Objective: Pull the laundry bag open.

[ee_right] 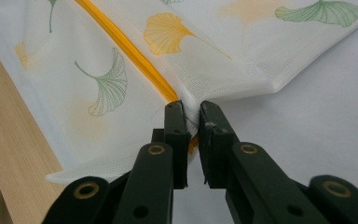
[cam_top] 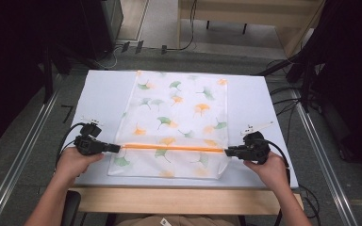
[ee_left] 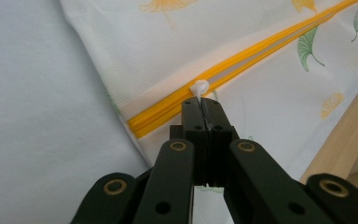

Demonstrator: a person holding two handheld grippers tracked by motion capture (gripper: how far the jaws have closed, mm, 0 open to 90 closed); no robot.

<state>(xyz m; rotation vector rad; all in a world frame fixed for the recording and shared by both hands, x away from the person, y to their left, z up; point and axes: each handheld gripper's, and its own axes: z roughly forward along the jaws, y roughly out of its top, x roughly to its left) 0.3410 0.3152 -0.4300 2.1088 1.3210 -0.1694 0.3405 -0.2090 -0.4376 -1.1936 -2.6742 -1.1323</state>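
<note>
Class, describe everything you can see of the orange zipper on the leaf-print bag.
The orange zipper runs straight across the white mesh-like bag, near the edge closest to the person. Its two orange bands lie side by side; whether it is fully closed is unclear. The left tongs are shut on its small white pull tab at one end; the right tongs pinch the fabric at its other end.
</note>
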